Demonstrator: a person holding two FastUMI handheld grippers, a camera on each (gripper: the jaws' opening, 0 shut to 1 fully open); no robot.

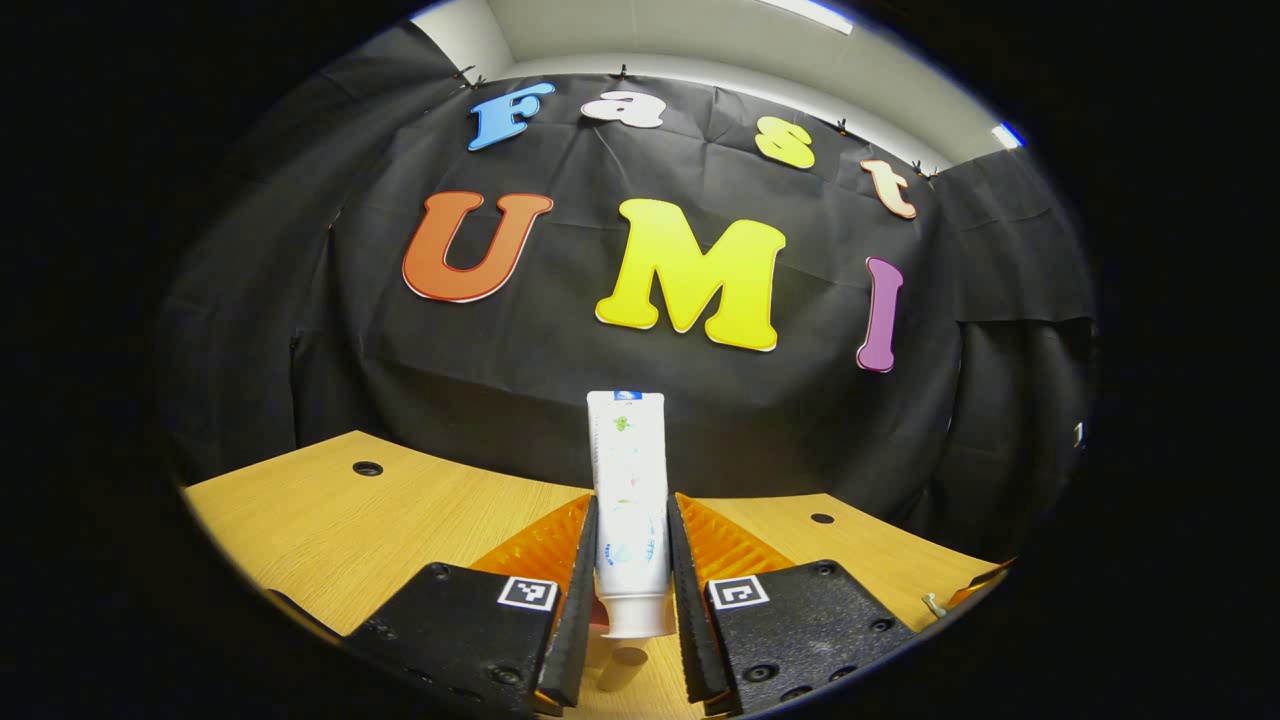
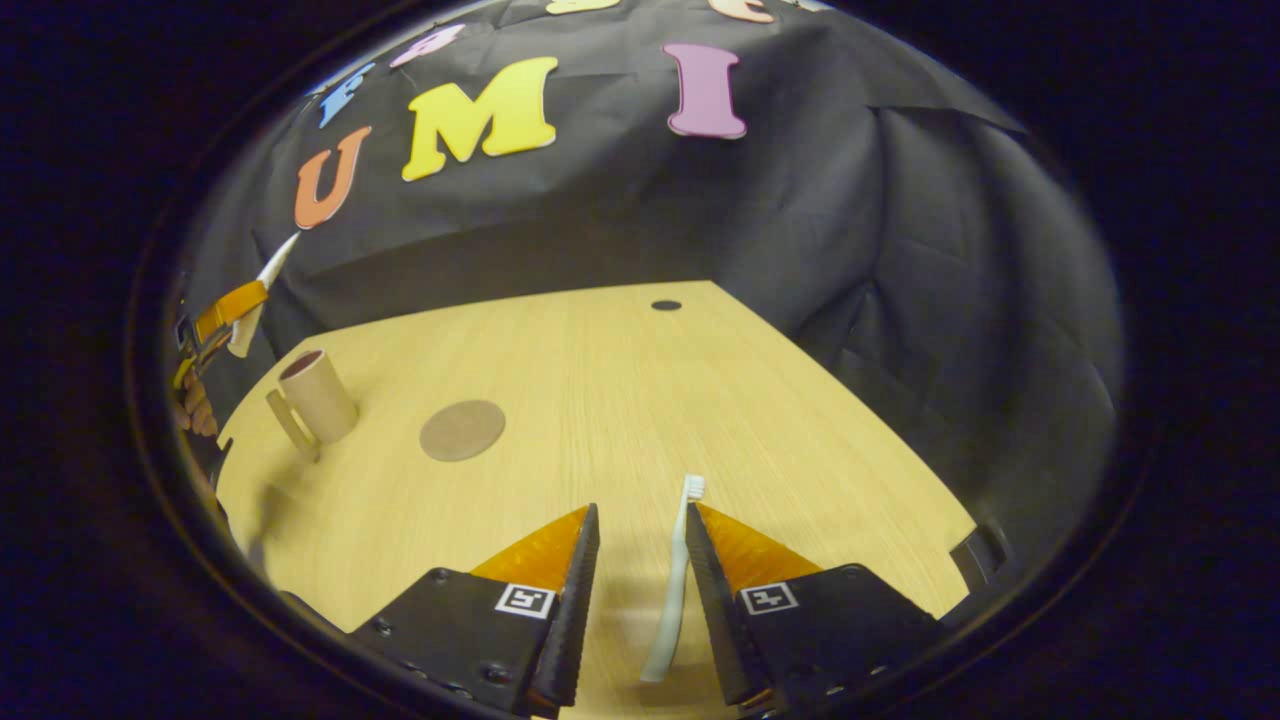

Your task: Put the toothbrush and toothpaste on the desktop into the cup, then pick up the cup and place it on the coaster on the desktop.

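1. Left gripper (image 1: pixel 632 580), left gripper view: jaws drawn close, both fingers pressing the sides of the toothpaste (image 1: pixel 629 500). Tube held upright, cap end down, raised above the counter (image 1: pixel 330 520); crimped end points up against the black cloth wall.
2. Toothpaste: white tube with small coloured print. Also seen far off at the left edge of the right gripper view, tilted, gripped above the cup (image 2: pixel 318 397).
3. Right gripper (image 2: pixel 640 580), right gripper view: jaws part open, standing to either side of the toothbrush (image 2: pixel 672 585). Brush lies nearer the right finger; whether that finger touches it cannot be told. Left finger is apart from it, so there is no two-sided hold.
4. Toothbrush: pale handle, white bristle head pointing away from the camera, lying flat on the counter between the fingers.
5. Cup: beige, cylindrical, with a side handle, standing upright on the counter at the far left of the right gripper view. Interior dark; contents cannot be told.
6. Coaster (image 2: pixel 462 430): round, brown, flat on the counter, just to the right of the cup and apart from it. Nothing stands on it.
7. Counter: light wood grain, with small dark round holes near its far edge in both views.
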